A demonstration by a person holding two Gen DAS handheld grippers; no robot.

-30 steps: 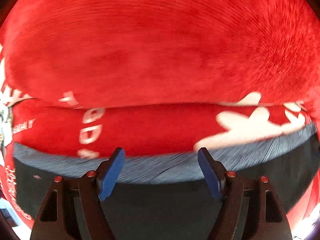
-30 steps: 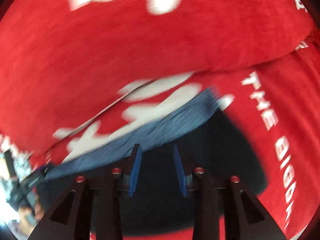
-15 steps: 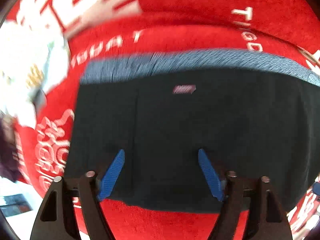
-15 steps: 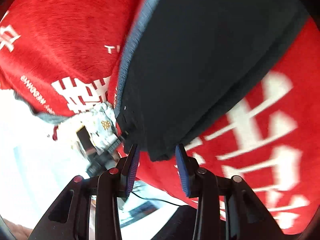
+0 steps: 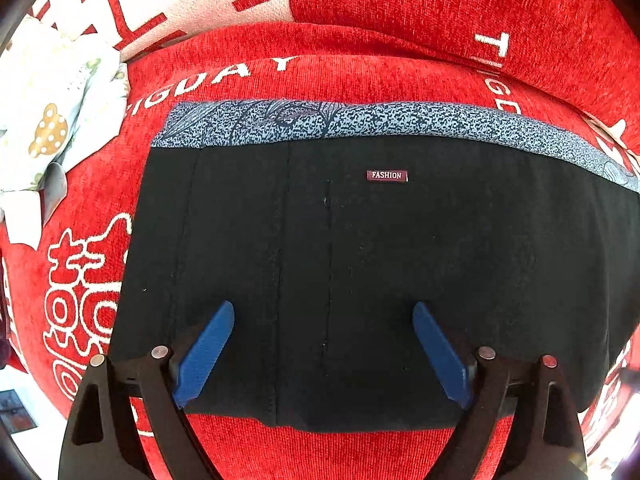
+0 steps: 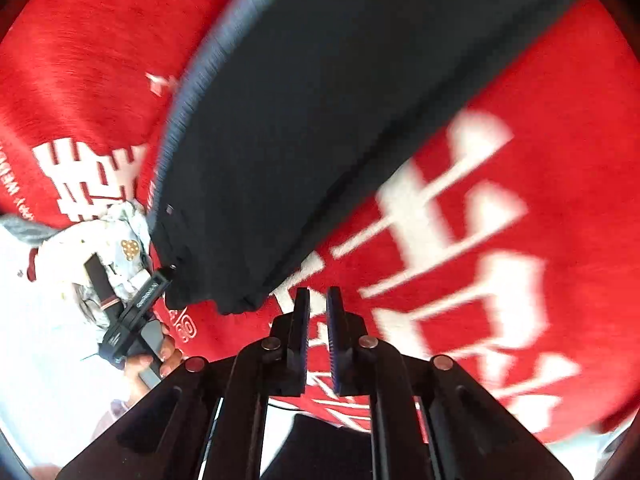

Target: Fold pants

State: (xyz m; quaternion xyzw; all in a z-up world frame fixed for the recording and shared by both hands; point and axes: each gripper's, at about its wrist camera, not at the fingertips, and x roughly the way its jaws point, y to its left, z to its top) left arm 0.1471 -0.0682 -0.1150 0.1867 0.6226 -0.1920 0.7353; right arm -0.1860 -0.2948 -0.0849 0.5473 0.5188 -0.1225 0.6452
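Observation:
The black pants [image 5: 360, 272] lie folded into a flat rectangle on the red cover, with a blue-grey patterned waistband [image 5: 360, 120] along the far edge and a small "FASHION" label [image 5: 387, 175]. My left gripper [image 5: 323, 320] is open and empty, its blue fingers above the near part of the pants. In the right wrist view the pants [image 6: 320, 120] lie ahead and to the left. My right gripper [image 6: 318, 312] is nearly shut with nothing between its fingers, over the red cover just off the pants' near corner.
The red cover [image 5: 400, 12] with white lettering spans the surface. A pale patterned cloth [image 5: 52, 112] lies at the far left. The left gripper held in a hand [image 6: 136, 320] shows in the right wrist view, at the pants' left corner.
Both grippers have pulled back from the waistband edge, so the whole folded pants show. The right gripper has swung to the side, off the pants, and closed further.

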